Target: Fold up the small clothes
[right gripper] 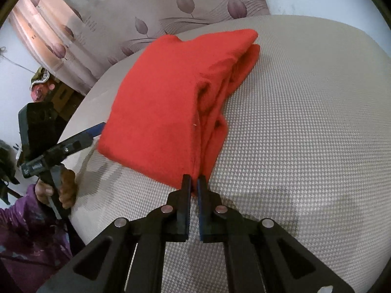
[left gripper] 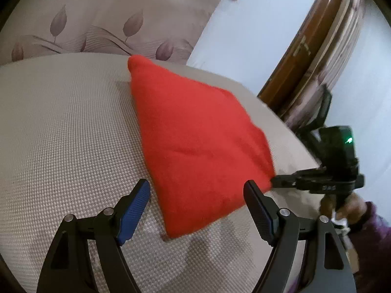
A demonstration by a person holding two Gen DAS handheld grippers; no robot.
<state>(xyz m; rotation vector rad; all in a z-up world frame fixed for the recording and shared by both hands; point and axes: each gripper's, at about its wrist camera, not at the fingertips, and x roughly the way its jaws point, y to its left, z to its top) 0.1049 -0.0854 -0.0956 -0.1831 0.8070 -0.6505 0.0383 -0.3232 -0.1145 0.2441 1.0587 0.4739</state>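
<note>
A folded red fleece garment (left gripper: 195,144) fills the centre of the left wrist view, lifted at one corner so that it slopes up from a round desk covered in a grey woven textured cloth (left gripper: 63,131); its far tip points toward the upper middle of the frame and its near corner hangs just above the cloth at lower centre. In the right wrist view the same garment (right gripper: 158,112) occupies the upper middle, its stacked layers showing along the right edge. The right gripper (right gripper: 193,183), at lower centre of that view, has its fingers (right gripper: 186,188) drawn narrow and pinching the garment's nearest corner between them. In the left wrist view the right gripper (left gripper: 275,182) comes in from the right edge, its tip touching the garment's right corner. The left gripper (left gripper: 196,194) sits at the bottom of its own view with its fingers (left gripper: 136,207) spread wide, one either side of the garment's lower edge and holding nothing; in the right wrist view it (right gripper: 97,128) appears at the left, beside the garment's left edge. Behind the desk hangs a pale curtain printed with mauve leaves (left gripper: 102,22), and a brown wooden door frame (left gripper: 308,48) curves across the upper right.
</note>
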